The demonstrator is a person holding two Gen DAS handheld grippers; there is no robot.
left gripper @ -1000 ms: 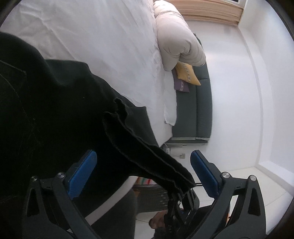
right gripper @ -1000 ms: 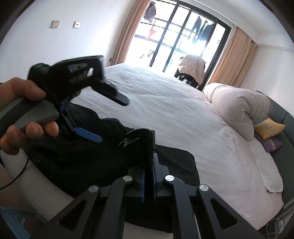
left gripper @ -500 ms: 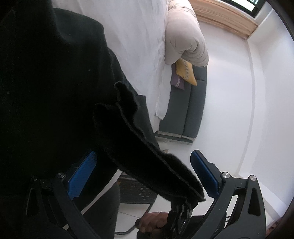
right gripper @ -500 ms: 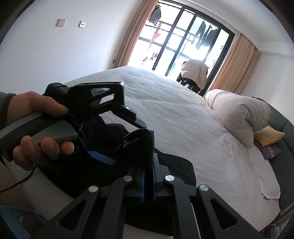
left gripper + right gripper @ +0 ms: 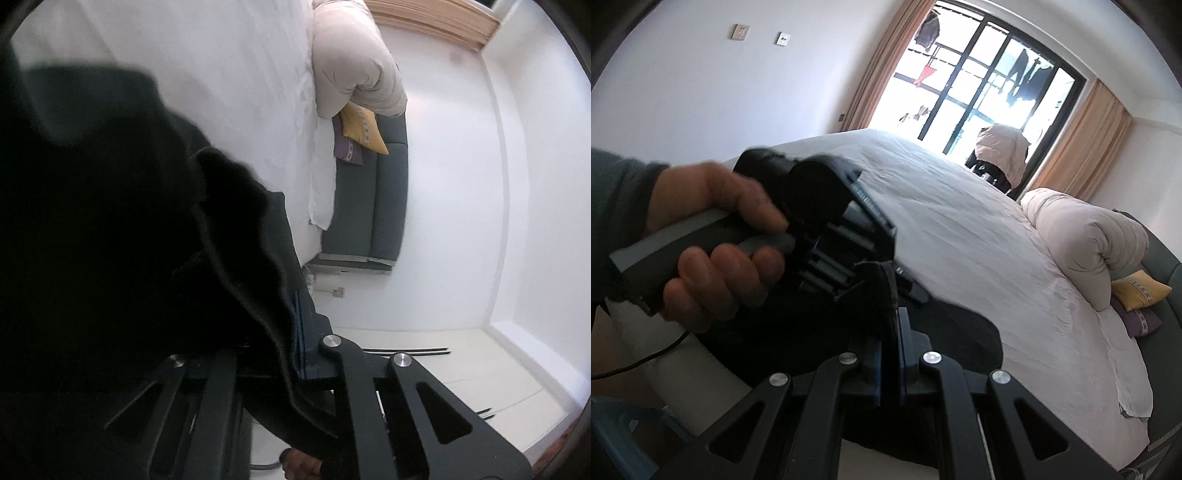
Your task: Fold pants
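The black pants (image 5: pixel 122 236) fill the left half of the left wrist view and lie on the white bed (image 5: pixel 236 74). My left gripper (image 5: pixel 295 347) is shut on a raised fold of the pants' edge. In the right wrist view my right gripper (image 5: pixel 892 332) is shut on the same edge of the pants (image 5: pixel 945 332), which hang over the near side of the bed (image 5: pixel 960 236). The left gripper (image 5: pixel 886 269), held in a hand, is just above and to the left of my right gripper, almost touching it.
A rolled beige duvet (image 5: pixel 1086 236) lies at the far right of the bed. A dark grey headboard with a yellow cushion (image 5: pixel 1141 291) and a purple one stands behind it. A large window (image 5: pixel 982 92) with curtains is at the back.
My left gripper was open around the pants' edge and has shut on it, right next to my right gripper. My right gripper has kept its hold.
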